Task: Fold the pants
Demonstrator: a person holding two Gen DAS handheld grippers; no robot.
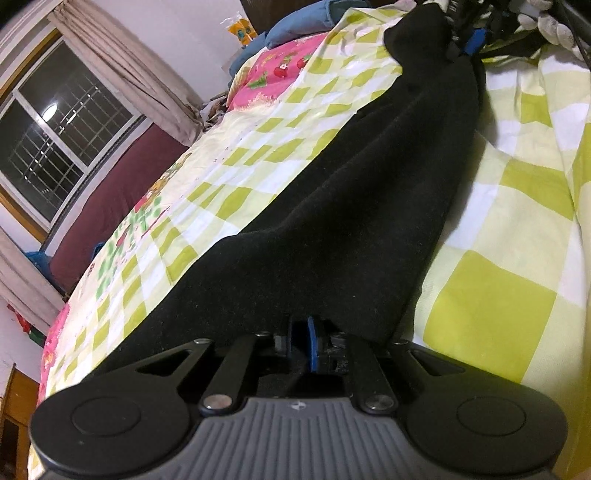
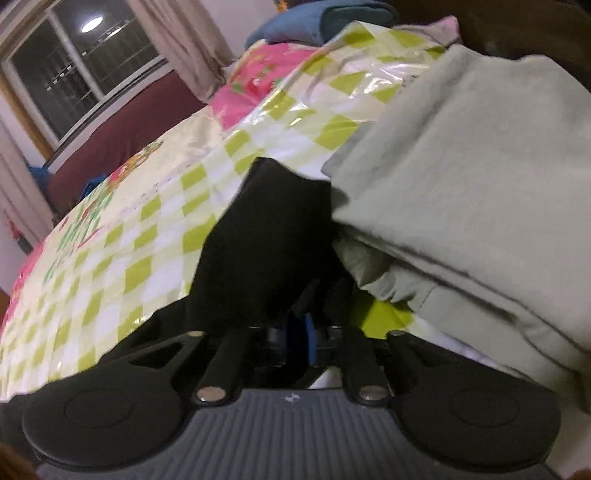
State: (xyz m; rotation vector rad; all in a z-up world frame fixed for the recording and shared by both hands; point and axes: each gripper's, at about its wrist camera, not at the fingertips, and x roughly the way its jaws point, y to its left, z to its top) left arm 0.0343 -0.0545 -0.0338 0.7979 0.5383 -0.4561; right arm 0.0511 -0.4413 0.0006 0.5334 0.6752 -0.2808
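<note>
Low over the bed, both tools held nearly level with the mattress, fingers pointing across it toward the window wall.

Left gripper (image 1: 308, 341): jaws pinched narrow on the near end of the black pants (image 1: 332, 206); blue pads (image 1: 313, 347) are pressed together with the cloth bunched over them. From this clamp the pants run away as one long dark band, narrowing toward the far end, where the other tool's blue pad (image 1: 474, 40) shows gripping it. The band looks pulled fairly straight – one soft crease runs along its length.

Right gripper (image 2: 301, 334): jaws likewise drawn close, black cloth (image 2: 266, 236) draped over the fingertips and rising in a short peak ahead of the camera. Frame is blurred here; the exact pinch line cannot be made out.

Edges and room: the checked green-and-white bedsheet (image 1: 517, 288) lies open on both sides of the pants in the left view, wrinkled to the right. In the right view a folded pale-green garment (image 2: 461, 177) sits just beside the black cloth, its near edge touching or overlapping it – cannot tell which. Left of the cloth the sheet is bare out to the pink border (image 2: 243, 92). Blue pillow (image 2: 306, 22) at the headboard end, curtain (image 1: 122, 70) and window (image 1: 55, 136) beyond the far bed edge.
</note>
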